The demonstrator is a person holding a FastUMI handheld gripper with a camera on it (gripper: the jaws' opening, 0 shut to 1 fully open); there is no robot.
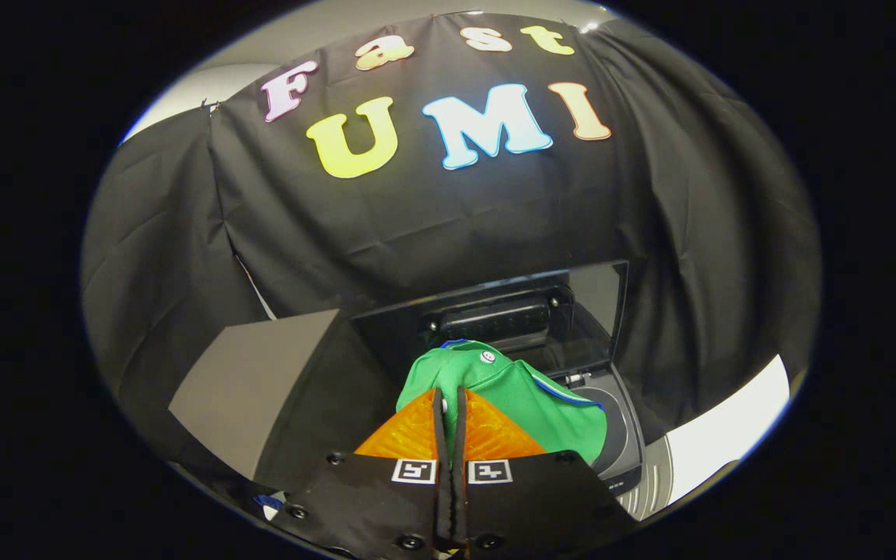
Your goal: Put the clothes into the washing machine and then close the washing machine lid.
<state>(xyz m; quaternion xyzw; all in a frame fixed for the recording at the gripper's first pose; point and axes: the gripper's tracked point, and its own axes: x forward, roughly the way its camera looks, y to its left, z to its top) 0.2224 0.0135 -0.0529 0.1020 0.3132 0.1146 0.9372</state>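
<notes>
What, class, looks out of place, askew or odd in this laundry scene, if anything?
Nothing stands out. The hand-held gripper is shut on the green shirt, which hangs bunched above the washing machine. The lid stands raised behind it, as loading needs. No spill or damage shows.

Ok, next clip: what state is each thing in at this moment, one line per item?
gripper: shut on the green garment, a fold pinched between its fingers.
green garment: bunched, held up over the washing machine, not yet dropped in.
washing machine: just beyond the fingers, opening exposed.
washing machine lid: raised, standing open behind the garment.
</notes>
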